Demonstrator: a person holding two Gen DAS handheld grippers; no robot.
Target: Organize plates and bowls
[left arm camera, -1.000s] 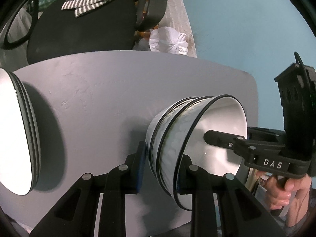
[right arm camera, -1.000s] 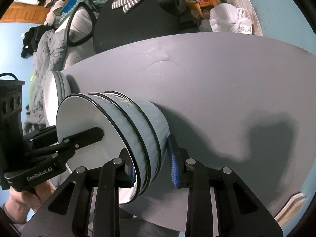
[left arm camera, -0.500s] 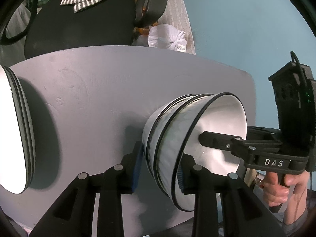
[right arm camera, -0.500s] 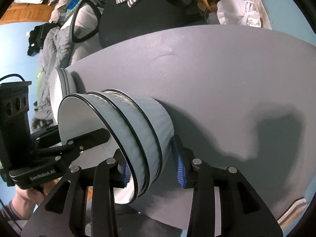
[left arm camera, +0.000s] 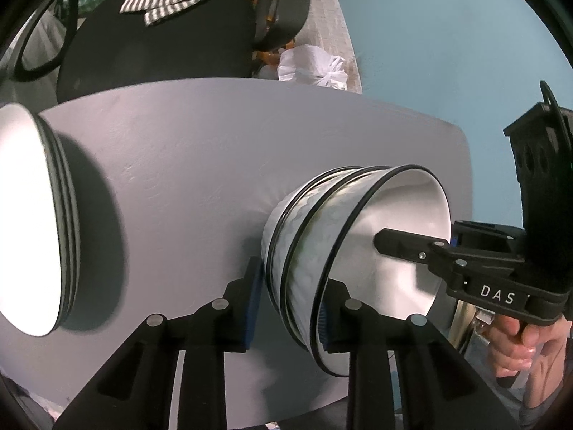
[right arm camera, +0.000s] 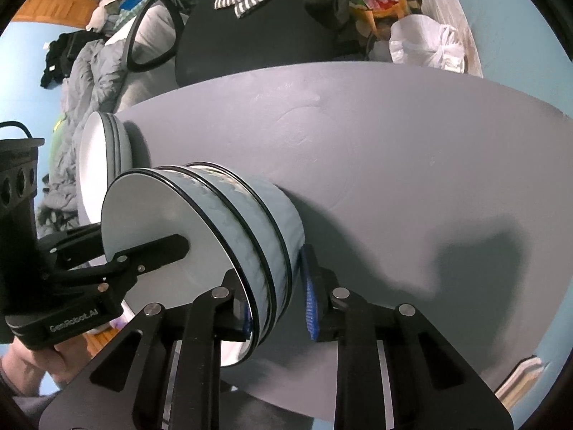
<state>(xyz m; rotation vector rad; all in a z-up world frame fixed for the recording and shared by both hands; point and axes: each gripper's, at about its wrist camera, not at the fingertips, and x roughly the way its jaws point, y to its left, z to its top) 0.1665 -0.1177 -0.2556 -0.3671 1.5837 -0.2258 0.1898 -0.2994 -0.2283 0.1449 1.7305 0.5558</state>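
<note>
Bowls (left arm camera: 343,251) and plates (left arm camera: 32,215) rest on grey table (left arm camera: 200,136) beside blue wall (left arm camera: 447,43).

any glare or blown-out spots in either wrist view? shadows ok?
Left wrist: the plate stack face is blown out white, and it casts a soft dark shadow on the table. Right wrist: no clipping; the bowl stack reads evenly, with a large blurry shadow at right. Both views have heavy fisheye vignetting.

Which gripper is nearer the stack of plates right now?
Left. The stack of plates lies just beside the left gripper on its outer side. The right gripper sits across the stack of bowls, with the plates beyond it.
</note>
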